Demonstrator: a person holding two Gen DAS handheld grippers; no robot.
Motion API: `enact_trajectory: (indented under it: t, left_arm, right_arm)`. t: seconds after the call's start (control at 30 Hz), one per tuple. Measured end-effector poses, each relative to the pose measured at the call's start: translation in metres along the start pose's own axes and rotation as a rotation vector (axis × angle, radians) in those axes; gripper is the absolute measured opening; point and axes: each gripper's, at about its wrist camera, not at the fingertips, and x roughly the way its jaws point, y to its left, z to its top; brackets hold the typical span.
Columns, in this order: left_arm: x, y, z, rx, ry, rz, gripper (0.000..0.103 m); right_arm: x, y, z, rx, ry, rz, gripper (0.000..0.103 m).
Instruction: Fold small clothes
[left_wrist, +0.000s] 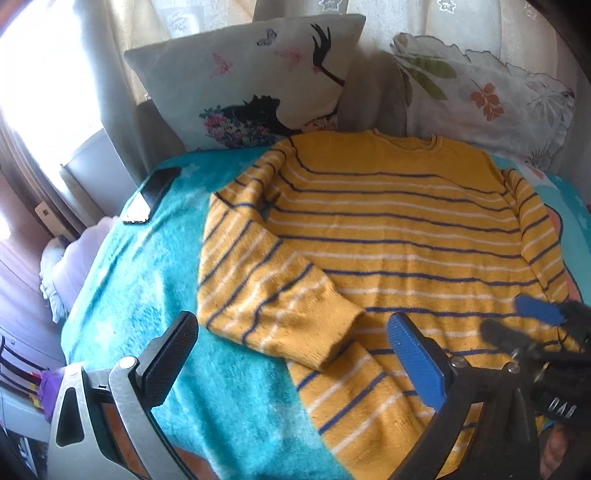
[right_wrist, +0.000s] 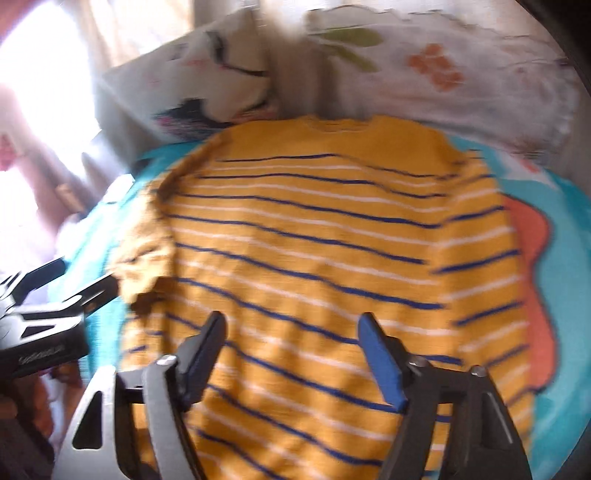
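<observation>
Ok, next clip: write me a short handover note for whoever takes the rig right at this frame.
Left claw: open, empty, over the sweater's near left edge.
Right claw: open, empty, above the lower body.
Yellow knit sweater with blue and white stripes: flat on the fuzzy turquoise blanket, collar toward the pillows.
Done: left sleeve folded in across the body.
Left: right sleeve lies along the side, not yet folded; then fold the body.

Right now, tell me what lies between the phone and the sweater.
Only bare turquoise blanket separates the phone from the sweater, seen in the left wrist view.
</observation>
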Motion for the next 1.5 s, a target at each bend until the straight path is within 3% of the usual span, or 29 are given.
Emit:
enact_trajectory:
  t: [0.17, 0.23, 0.37, 0.47, 0.5, 0.53, 0.7, 0.8, 0.93, 1.0, 1.03, 1.1, 1.2, 1.27, 1.4, 1.5]
  left_arm:
    - [0.005, 0.024, 0.034, 0.028, -0.024, 0.011, 0.102]
    - [0.009, 0.04, 0.048, 0.031, -0.032, 0.019, 0.102]
    - [0.016, 0.068, 0.067, 0.039, -0.046, 0.04, 0.102]
    - [0.017, 0.094, 0.079, 0.024, -0.064, 0.052, 0.102]
    - [0.017, 0.103, 0.082, 0.019, -0.069, 0.06, 0.102]
    - [0.017, 0.11, 0.084, 0.014, -0.073, 0.065, 0.102]
    - [0.014, 0.162, 0.111, -0.026, -0.093, 0.086, 0.102]
    - [0.011, 0.186, 0.13, -0.036, -0.107, 0.093, 0.102]
    - [0.009, 0.193, 0.146, -0.005, -0.132, 0.106, 0.102]
    - [0.009, 0.191, 0.148, 0.007, -0.142, 0.093, 0.102]
    - [0.01, 0.187, 0.147, 0.009, -0.143, 0.075, 0.102]
    - [0.013, 0.179, 0.145, 0.008, -0.138, 0.04, 0.102]
    - [0.014, 0.165, 0.137, -0.001, -0.144, -0.014, 0.102]
    - [0.016, 0.153, 0.13, -0.002, -0.143, -0.045, 0.102]
    - [0.023, 0.131, 0.116, 0.019, -0.135, -0.097, 0.102]
    - [0.025, 0.121, 0.112, 0.026, -0.119, -0.112, 0.102]
  right_arm:
    - [0.029, 0.045, 0.008, -0.047, 0.035, 0.158, 0.069]
    - [0.046, 0.063, 0.012, -0.061, 0.057, 0.187, 0.069]
    - [0.088, 0.086, 0.022, -0.08, 0.093, 0.165, 0.068]
    - [0.111, 0.098, 0.028, -0.06, 0.129, 0.167, 0.039]
    - [0.114, 0.103, 0.03, -0.054, 0.137, 0.177, 0.021]
    - [0.113, 0.11, 0.033, -0.058, 0.133, 0.184, 0.018]
    - [0.11, 0.181, 0.035, -0.239, 0.123, 0.3, 0.012]
    - [0.134, 0.239, 0.027, -0.357, 0.187, 0.381, 0.01]
    - [0.178, 0.303, 0.003, -0.496, 0.281, 0.376, 0.013]
    - [0.17, 0.321, -0.004, -0.577, 0.247, 0.361, 0.022]
    - [0.17, 0.323, -0.004, -0.584, 0.258, 0.388, 0.031]
    - [0.149, 0.317, -0.004, -0.579, 0.259, 0.463, 0.032]
    - [0.12, 0.274, -0.003, -0.508, 0.23, 0.448, 0.032]
    - [0.101, 0.218, 0.002, -0.358, 0.214, 0.396, 0.032]
    - [0.064, 0.118, 0.005, -0.087, 0.112, 0.207, 0.035]
    - [0.078, 0.088, -0.006, -0.006, 0.184, 0.191, 0.038]
